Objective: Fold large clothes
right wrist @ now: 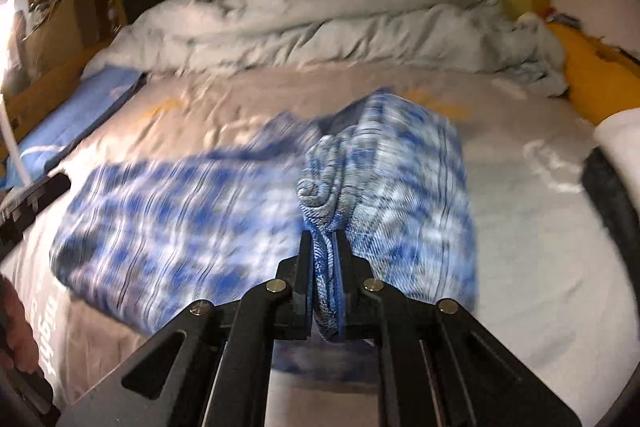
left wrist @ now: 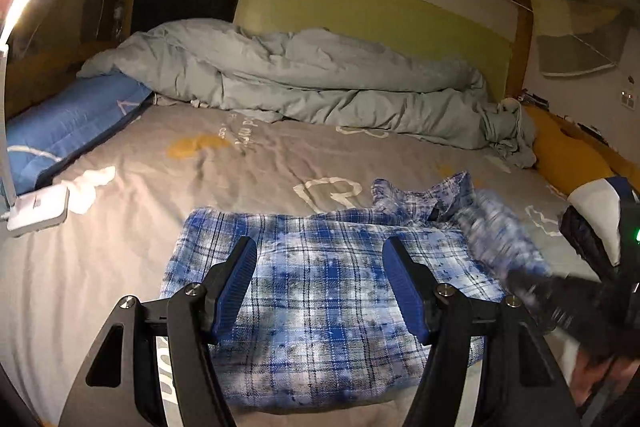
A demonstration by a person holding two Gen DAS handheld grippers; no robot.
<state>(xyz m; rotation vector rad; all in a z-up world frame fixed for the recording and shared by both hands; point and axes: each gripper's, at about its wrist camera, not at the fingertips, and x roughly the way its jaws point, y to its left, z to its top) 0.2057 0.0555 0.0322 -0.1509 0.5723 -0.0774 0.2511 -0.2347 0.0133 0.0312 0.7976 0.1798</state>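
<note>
A blue and white plaid shirt (left wrist: 320, 291) lies partly folded on the grey bed sheet (left wrist: 160, 187). My left gripper (left wrist: 320, 259) is open and empty, its jaws spread just above the shirt's folded body. My right gripper (right wrist: 323, 239) is shut on a bunched part of the plaid shirt (right wrist: 200, 211) and lifts it off the bed; the cloth there is blurred by motion. The right gripper also shows in the left wrist view (left wrist: 560, 295) as a dark blur at the shirt's right side.
A rumpled grey duvet (left wrist: 304, 79) lies along the far side of the bed by the headboard. A blue pillow (left wrist: 72, 123) is at the left, a yellow pillow (left wrist: 568, 155) at the right. A white lamp base (left wrist: 38, 207) sits on the left edge.
</note>
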